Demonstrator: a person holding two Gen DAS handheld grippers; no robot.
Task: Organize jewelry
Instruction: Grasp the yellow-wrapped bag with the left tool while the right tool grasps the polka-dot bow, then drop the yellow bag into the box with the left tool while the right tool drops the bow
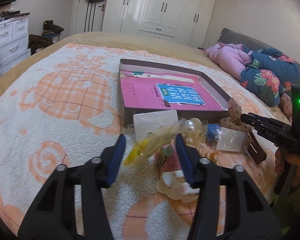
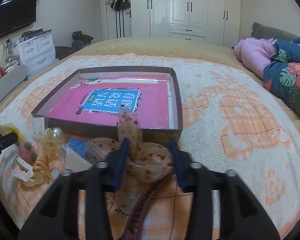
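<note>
Downward, both grippers tilt over accessories.

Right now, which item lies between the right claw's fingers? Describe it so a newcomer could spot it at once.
Start at the shallow box with the pink book on the bed's blanket. Just in front of its near wall sits a heap of hair accessories, and at that heap's right end lies the bow. It is sheer beige fabric speckled with red dots, with one loop standing up against the box; its neighbours are hard plastic clips and clear packets.
</note>
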